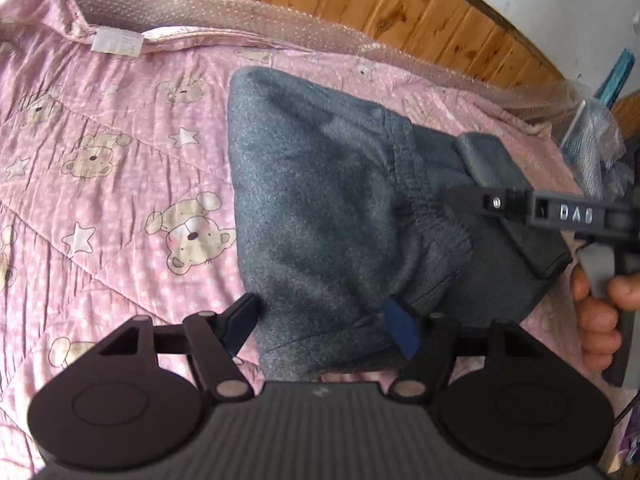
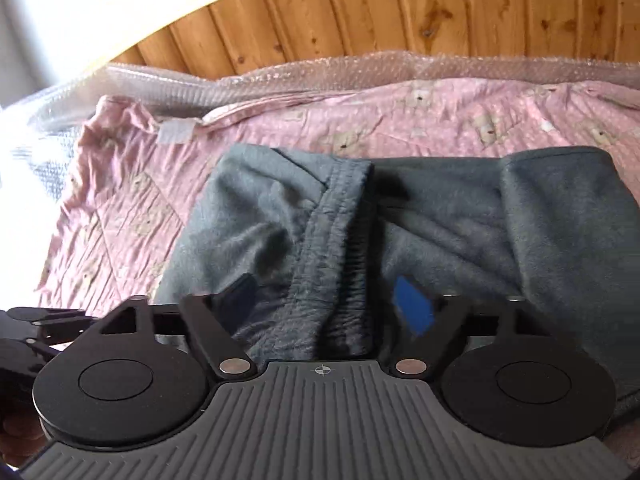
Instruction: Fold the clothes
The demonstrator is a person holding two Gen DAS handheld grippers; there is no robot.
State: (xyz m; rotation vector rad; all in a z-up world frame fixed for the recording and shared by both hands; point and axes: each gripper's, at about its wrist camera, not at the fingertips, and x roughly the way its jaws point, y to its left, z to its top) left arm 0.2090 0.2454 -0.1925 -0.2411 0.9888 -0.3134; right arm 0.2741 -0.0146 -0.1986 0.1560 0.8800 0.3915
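Note:
A grey fleece pair of trousers (image 1: 320, 208) lies folded over on the pink bear-print quilt (image 1: 100, 140); its elastic waistband (image 1: 416, 192) runs across the middle. My left gripper (image 1: 320, 320) is open, its fingers spread either side of the near edge of the cloth. My right gripper shows in the left wrist view (image 1: 508, 216), over the right end of the trousers. In the right wrist view the right gripper (image 2: 324, 300) is open, its fingers astride the waistband (image 2: 336, 232) of the trousers (image 2: 500, 232).
A wooden headboard (image 2: 360, 8) stands behind the bed, with bubble wrap (image 2: 280, 76) along its foot. The quilt (image 2: 128, 168) spreads wide to the left. The left gripper's body shows at the left edge (image 2: 24, 332) of the right wrist view.

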